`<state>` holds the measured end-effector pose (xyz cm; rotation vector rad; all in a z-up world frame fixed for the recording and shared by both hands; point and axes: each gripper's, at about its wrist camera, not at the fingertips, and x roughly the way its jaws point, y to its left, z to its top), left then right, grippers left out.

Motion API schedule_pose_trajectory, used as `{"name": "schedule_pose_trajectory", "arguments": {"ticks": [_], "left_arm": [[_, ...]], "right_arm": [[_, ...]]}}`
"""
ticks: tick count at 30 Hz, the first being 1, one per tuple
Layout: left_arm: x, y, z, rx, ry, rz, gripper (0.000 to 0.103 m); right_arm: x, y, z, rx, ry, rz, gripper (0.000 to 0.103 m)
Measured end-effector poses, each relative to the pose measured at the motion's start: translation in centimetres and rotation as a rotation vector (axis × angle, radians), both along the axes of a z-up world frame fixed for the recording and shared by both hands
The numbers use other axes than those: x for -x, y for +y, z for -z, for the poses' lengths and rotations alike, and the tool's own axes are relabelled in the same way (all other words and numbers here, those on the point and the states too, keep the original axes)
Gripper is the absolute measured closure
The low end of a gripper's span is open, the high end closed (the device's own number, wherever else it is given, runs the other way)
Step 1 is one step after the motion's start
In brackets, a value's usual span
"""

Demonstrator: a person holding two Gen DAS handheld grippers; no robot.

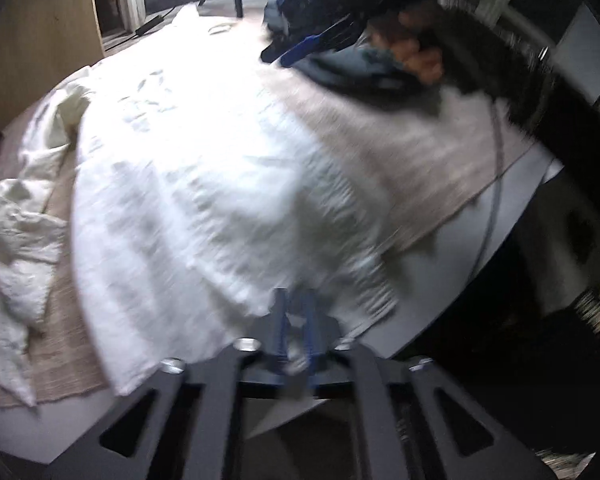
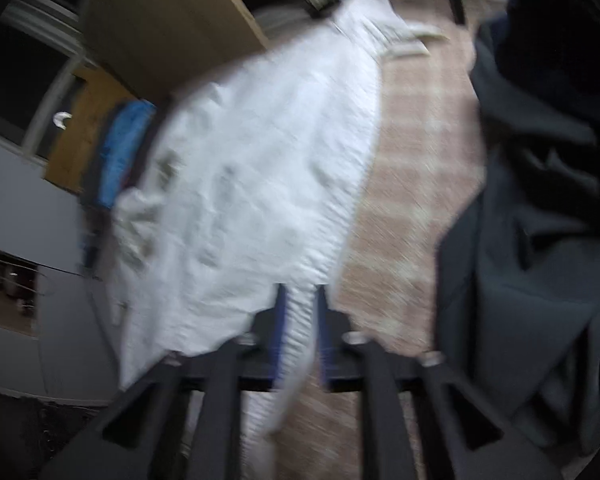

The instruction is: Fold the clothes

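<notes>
A white crinkled garment [image 1: 204,184] lies spread over a beige checked cloth [image 1: 400,152] on the table. My left gripper [image 1: 297,320] sits at the garment's near edge, its blue fingers [image 1: 280,320] shut on a bunch of the white fabric. In the right wrist view the same white garment [image 2: 260,168] runs away from my right gripper [image 2: 301,320], and a pleated strip of it passes between the blue fingers [image 2: 281,320], which pinch it. The left wrist view also shows the right gripper [image 1: 300,50] far off at the garment's far edge, held by a hand [image 1: 420,56]. Both views are blurred.
A second pale garment [image 1: 24,216] lies crumpled at the left. Dark clothes [image 2: 540,220] are heaped on the right of the beige cloth [image 2: 412,184]. A wooden board [image 2: 160,20] and a blue item [image 2: 124,152] stand beyond the grey table edge [image 1: 440,264]. A cable [image 1: 496,184] hangs at the right.
</notes>
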<state>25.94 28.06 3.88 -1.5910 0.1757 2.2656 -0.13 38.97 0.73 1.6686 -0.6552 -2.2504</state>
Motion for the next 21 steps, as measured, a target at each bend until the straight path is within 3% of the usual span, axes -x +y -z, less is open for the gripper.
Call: {"name": "schedule_pose_trajectory", "arguments": {"ticks": [1,2,8,11,15,17,19,21], "left_arm": [[-0.4,0.1,0.4,0.034,-0.003,0.01,0.066],[-0.9,0.1,0.9,0.044,-0.021,0.016,0.063],[-3.5,-2.5,2.2,0.003,-0.121,-0.06,0.057],[-3.4,-2.9,3.0,-0.001,-0.129,-0.097,0.055],[-1.5,-3.1,4.1,-0.085,-0.14,-0.163,0.055],[-0.8,-3.1,4.0,-0.138,-0.14,-0.191,0.063],[-0.6,-2.9,3.0,-0.194,-0.117,-0.182,0.093],[-0.7,-2.6,1.8,-0.215,-0.073,-0.164,0.099]], "right_arm": [[-0.1,0.3,0.7,0.018,-0.014,0.015,0.067],[-0.2,0.5,1.3,0.045,-0.029,0.03,0.067],[-3.6,-0.3,1.9,0.125,-0.031,0.025,0.067],[-7.1,-1.2,1.5,0.141,-0.014,-0.003,0.067],[-11.4,-1.9,1.7,0.127,-0.017,-0.012,0.067],[-12.8,-2.2,1.6,0.128,-0.021,-0.009,0.067],[-13.8,-2.1,1.1,0.141,-0.004,-0.004,0.067],[-14.4,-1.8,0.5,0.151,0.016,-0.002,0.067]]}}
